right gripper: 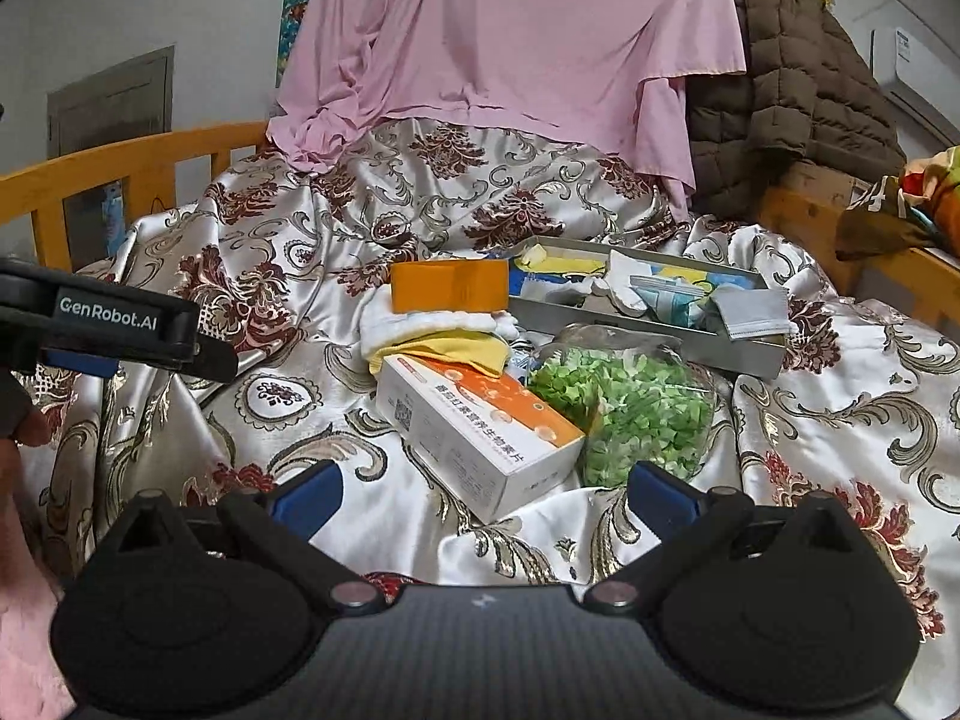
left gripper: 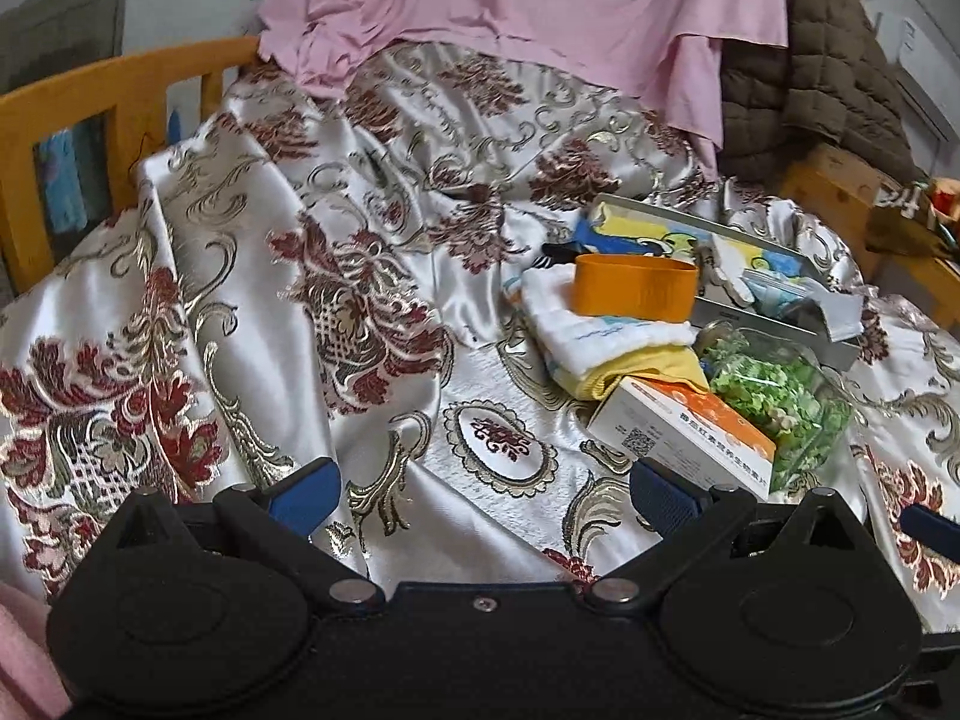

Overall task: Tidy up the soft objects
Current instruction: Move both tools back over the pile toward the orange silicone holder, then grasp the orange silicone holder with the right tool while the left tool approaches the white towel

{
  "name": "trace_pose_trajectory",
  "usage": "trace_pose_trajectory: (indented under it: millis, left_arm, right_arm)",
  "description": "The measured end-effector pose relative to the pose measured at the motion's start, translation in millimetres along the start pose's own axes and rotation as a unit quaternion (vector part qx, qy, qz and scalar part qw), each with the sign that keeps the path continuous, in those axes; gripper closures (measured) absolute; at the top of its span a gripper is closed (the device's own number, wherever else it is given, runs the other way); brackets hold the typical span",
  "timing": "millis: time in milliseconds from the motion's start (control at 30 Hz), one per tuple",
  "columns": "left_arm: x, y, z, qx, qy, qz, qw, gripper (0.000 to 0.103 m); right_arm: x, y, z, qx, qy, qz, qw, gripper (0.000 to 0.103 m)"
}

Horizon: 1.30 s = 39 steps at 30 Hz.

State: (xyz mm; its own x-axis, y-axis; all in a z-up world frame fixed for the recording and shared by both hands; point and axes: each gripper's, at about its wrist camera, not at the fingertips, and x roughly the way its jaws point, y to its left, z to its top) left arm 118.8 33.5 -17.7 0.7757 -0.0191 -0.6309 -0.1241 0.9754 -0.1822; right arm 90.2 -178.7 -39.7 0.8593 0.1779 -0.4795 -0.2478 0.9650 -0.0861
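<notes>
A folded white towel [left gripper: 591, 324] [right gripper: 420, 324] lies on a folded yellow cloth [left gripper: 636, 369] [right gripper: 456, 348] on the satin bedspread. An orange band [left gripper: 633, 288] [right gripper: 450, 285] sits on the towel. A grey tray [left gripper: 774, 312] [right gripper: 738, 354] behind them holds soft cloths and a grey mask [right gripper: 753, 312]. My left gripper [left gripper: 483, 495] is open and empty, left of the pile. My right gripper [right gripper: 483, 492] is open and empty, just in front of a white and orange box [right gripper: 480, 426] [left gripper: 684, 432].
A clear bag of green pieces [right gripper: 630, 414] [left gripper: 774, 396] lies beside the box. A pink sheet [right gripper: 510, 42] and a brown quilted coat [right gripper: 780, 96] hang at the back. A wooden bed rail [left gripper: 120, 90] runs along the left. The left gripper's body [right gripper: 108, 318] shows at left.
</notes>
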Motion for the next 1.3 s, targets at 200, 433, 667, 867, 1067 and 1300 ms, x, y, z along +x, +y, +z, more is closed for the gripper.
trace_pose_trajectory:
  millis: [200, 433, 667, 867, 1067, 1300]
  left_arm:
    - [10, 3, 2, -0.016, 0.021, 0.01, 0.9996, 0.001]
    - [18, 4, 6, -0.025, 0.024, 0.017, 0.9993, 0.001]
    - [26, 6, 13, -0.025, 0.025, 0.027, 0.999, 0.001]
    - [34, 3, 33, 0.016, 0.008, 0.037, 0.9992, 0.001]
    - [55, 2, 55, 0.015, 0.039, 0.004, 0.9991, 0.001]
    - [85, 4, 77, 0.039, 0.038, -0.026, 0.9982, 0.001]
  right_arm:
    - [3, 0, 1, 0.0, 0.002, -0.001, 1.0, 0.0]
    - [10, 1, 5, 0.003, -0.007, -0.007, 1.0, 0.0]
    - [27, -5, 15, 0.016, -0.017, -0.013, 1.0, 0.0]
    - [43, -10, 27, 0.021, -0.027, -0.025, 0.999, 0.0]
    - [46, -17, 23, 0.02, -0.029, -0.037, 0.999, 0.0]
    - [50, -20, 22, 0.031, -0.04, -0.037, 0.998, 0.0]
